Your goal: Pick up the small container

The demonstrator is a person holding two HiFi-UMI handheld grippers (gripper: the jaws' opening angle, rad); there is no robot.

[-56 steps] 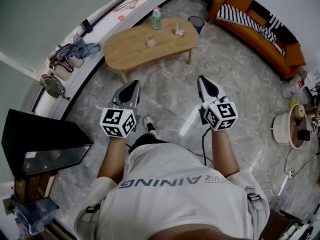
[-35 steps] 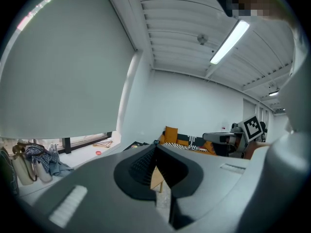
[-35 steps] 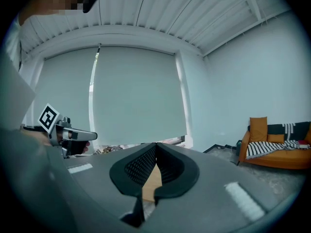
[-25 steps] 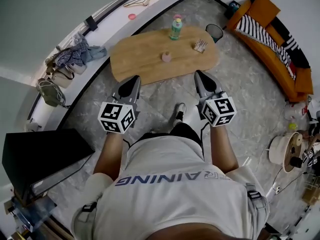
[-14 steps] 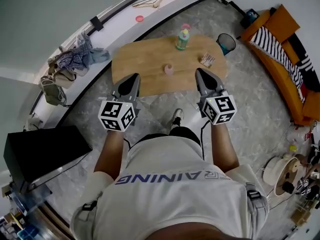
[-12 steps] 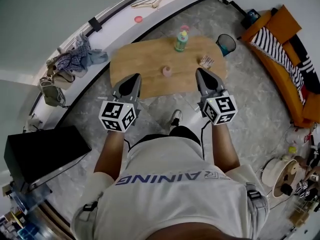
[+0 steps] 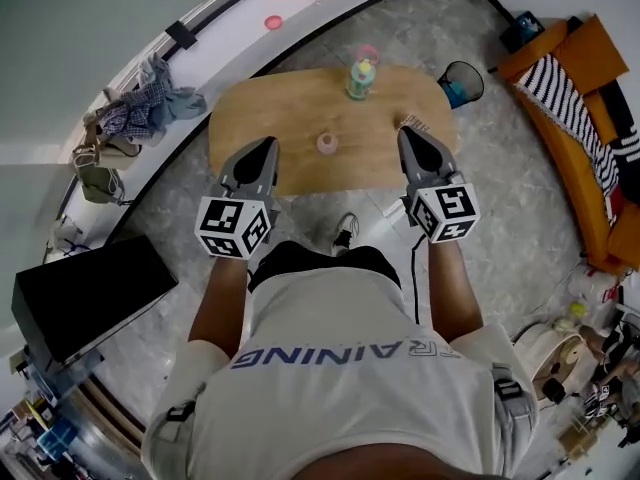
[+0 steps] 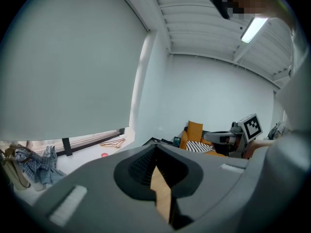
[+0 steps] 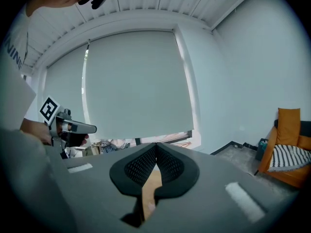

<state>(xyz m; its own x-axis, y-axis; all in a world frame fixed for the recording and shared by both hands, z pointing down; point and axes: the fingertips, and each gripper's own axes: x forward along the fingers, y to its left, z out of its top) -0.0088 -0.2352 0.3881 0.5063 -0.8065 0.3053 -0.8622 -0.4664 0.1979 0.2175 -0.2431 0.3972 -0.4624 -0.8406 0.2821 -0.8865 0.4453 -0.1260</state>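
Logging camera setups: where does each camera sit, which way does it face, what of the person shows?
Head view: on the person's head, facing steeply down at wooden table and small container; shirt, arms, left gripper, right gripper show.
Left gripper view: on the left gripper, along its shut jaws toward window wall and orange sofa; right gripper, hand show.
Right gripper view: on the right gripper, along its shut jaws toward the window blind; left gripper, shirt show.
Shared: all three see the sofa; each gripper view catches the other gripper.
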